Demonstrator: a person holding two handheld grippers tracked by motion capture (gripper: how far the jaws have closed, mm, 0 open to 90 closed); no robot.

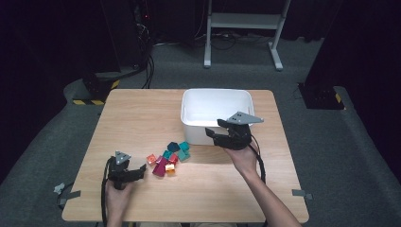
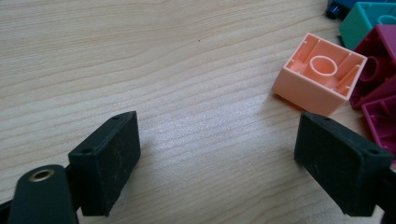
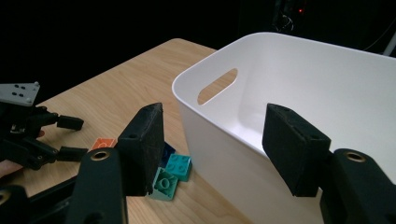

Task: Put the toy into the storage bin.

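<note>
A pile of small toy bricks [image 1: 168, 158] in teal, magenta, red and orange lies on the wooden table [image 1: 142, 113], in front of a white bin [image 1: 189, 97]. My left gripper [image 1: 141, 170] rests on the table left of the pile, open. Its jaws [image 2: 215, 140] stand wide over bare wood, with a peach brick [image 2: 322, 79] lying hollow side up just beyond the right jaw. My right gripper [image 1: 212, 135] hovers at the bin's front wall, open and holding nothing. In the right gripper view its jaws [image 3: 212, 135] frame the bin's near rim [image 3: 219, 65].
Magenta bricks [image 2: 380, 88] and a teal one [image 2: 369, 18] crowd behind the peach brick. Teal bricks [image 3: 177, 168] lie at the bin's foot, and an orange one [image 3: 103, 143] lies near the left gripper [image 3: 70, 137]. A white frame [image 1: 243, 21] stands on the floor beyond the table.
</note>
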